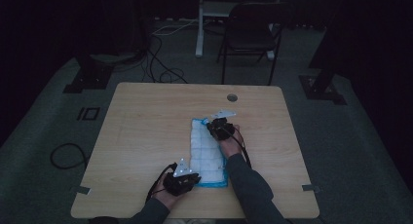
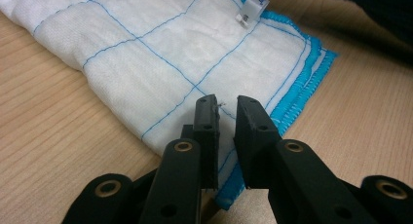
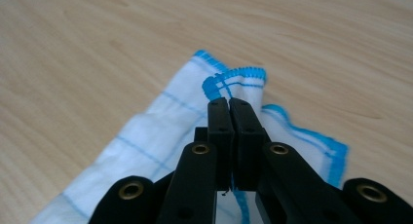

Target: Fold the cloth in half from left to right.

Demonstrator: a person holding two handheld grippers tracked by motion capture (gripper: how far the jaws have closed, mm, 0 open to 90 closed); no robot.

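Jaws pressed together on the right gripper pinch a raised, blue-stitched edge of the white cleaning cloth at its far end, where the fabric bunches up just ahead of the tips. The left gripper stands with a narrow gap between its jaws, poised over the near corner of the cloth by the blue hem; whether its pads actually bite the fabric or merely hover above it is hard to judge from its own view, though no fabric shows between them, so I read it as released. The cloth lies folded into a long strip on the wooden table, right of the middle, running from the near edge toward the far side, with a small white label on its upper surface. The work looks like folding or straightening the strip. The main risk is that the right pinch holds only the top layer: pulling would then peel the fold apart instead of carrying the strip. With the near corner unsecured, a pull could also drag the cloth askew across the table.
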